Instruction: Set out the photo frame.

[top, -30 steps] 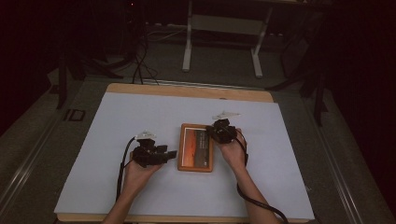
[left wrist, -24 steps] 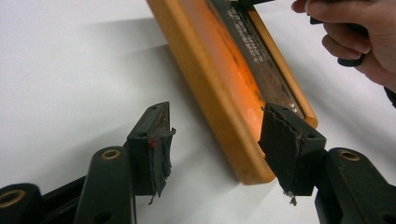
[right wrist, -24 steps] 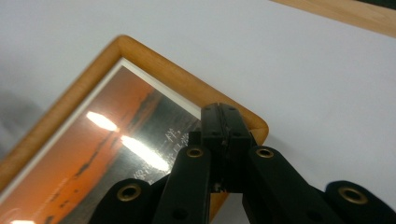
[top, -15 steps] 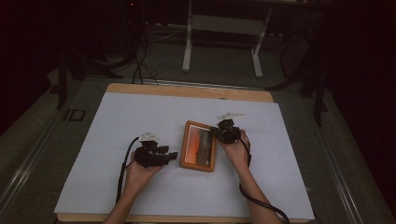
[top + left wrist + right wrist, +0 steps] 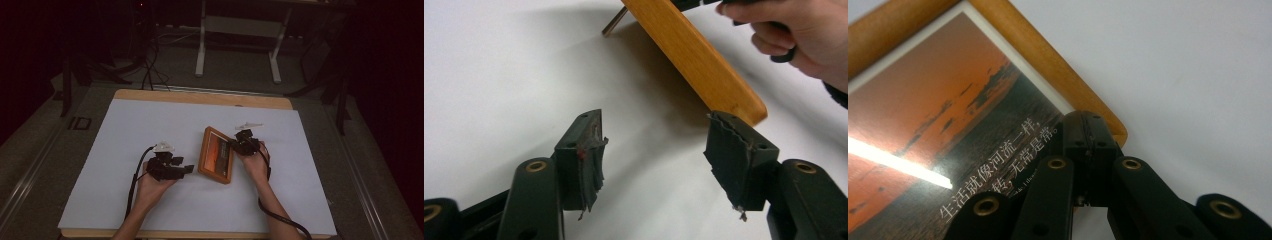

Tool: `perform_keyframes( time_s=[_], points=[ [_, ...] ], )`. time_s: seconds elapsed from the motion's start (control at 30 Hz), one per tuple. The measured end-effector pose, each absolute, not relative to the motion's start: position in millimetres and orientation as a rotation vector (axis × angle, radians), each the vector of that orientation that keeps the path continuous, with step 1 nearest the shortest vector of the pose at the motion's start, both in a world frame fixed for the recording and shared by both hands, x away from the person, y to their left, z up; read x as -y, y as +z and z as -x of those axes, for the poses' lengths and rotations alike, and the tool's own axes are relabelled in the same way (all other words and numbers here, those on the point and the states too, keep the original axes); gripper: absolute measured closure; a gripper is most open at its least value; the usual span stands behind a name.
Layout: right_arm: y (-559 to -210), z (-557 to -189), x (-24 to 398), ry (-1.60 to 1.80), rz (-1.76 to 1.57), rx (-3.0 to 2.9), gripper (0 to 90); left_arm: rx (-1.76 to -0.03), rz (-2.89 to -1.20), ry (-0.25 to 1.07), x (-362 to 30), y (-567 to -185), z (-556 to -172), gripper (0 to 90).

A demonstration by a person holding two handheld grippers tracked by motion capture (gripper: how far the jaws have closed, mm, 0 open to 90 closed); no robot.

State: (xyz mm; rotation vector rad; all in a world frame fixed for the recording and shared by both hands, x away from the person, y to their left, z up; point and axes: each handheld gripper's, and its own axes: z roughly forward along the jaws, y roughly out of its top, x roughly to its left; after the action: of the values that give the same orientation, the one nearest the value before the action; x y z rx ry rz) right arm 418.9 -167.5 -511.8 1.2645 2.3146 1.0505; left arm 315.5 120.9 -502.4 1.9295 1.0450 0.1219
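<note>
Picture frame (image 5: 216, 161): mid table, tipped up | right gripper (image 5: 239, 145): jaws pinched tight on its far right corner | left gripper (image 5: 654, 150): jaws just opening, nothing between | Risk: thin pinch slips, frame falls flat.
</note>
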Motion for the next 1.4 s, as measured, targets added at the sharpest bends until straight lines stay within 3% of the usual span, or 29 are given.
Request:
perform_keyframes(
  time_s=[0.43, 0.73, 1.13, 1.23, 1.4],
  points=[
    [-513.5, -419.5, 168.9, 1.06, -1.271, -2.316, 90.0, -0.966, -1.932, 0.091, -98.9, -499.1, -309.4, 26.6],
    [-513.3, -419.7, 168.9, 1.058, -1.27, -2.32, 90.0, -0.973, -1.934, 0.063, -78.6, -504.0, -313.4, 25.0],
    [-513.3, -419.9, 169.1, 1.058, -1.271, -2.322, 90.0, -1.03, -1.929, 0.043, -53.4, -506.8, -327.0, 30.5],
    [-513.2, -419.9, 169.1, 1.057, -1.27, -2.322, 89.9, -1.066, -1.94, 0.036, -49.0, -510.0, -330.0, 37.8],
    [-513.2, -419.9, 169.0, 1.055, -1.268, -2.322, 89.9, -1.101, -1.932, 0.017, -47.9, -509.2, -333.1, 41.9]
  ],
)
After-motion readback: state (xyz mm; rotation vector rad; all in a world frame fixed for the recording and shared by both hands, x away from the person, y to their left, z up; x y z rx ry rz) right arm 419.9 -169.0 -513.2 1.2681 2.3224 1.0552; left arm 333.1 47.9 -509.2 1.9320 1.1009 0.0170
